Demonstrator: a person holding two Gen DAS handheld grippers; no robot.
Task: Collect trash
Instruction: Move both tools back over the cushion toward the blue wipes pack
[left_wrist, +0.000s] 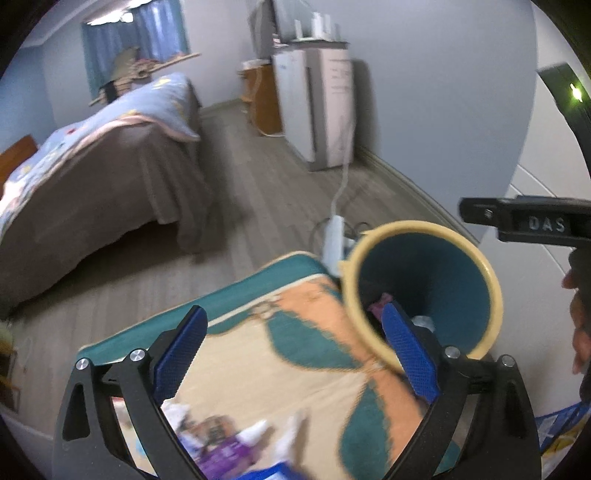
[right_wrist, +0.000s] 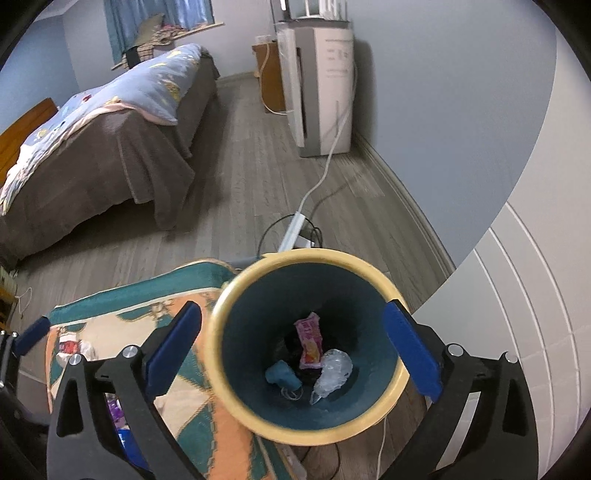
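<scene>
A teal waste bin (right_wrist: 258, 314) with a cream rim stands at the corner of a patterned rug (right_wrist: 192, 406). Inside it lie a pink wrapper (right_wrist: 310, 343), a clear plastic bag (right_wrist: 332, 373) and a teal lump (right_wrist: 282, 374). My right gripper (right_wrist: 293, 354) hangs open above the bin's mouth, nothing between its blue pads. My left gripper (left_wrist: 295, 354) is open and empty over the rug (left_wrist: 258, 354), left of the bin (left_wrist: 443, 280). Below it on the rug lie a purple wrapper (left_wrist: 225, 450) and white paper scraps (left_wrist: 258, 430), blurred. Red and white litter (right_wrist: 72, 347) lies further left.
A bed (right_wrist: 110, 147) with a brown cover fills the left. A white appliance (right_wrist: 325, 85) stands against the far wall. Its cord runs to a power strip (right_wrist: 291, 232) and cables on the wood floor just behind the bin. White panelling (right_wrist: 517, 295) is on the right.
</scene>
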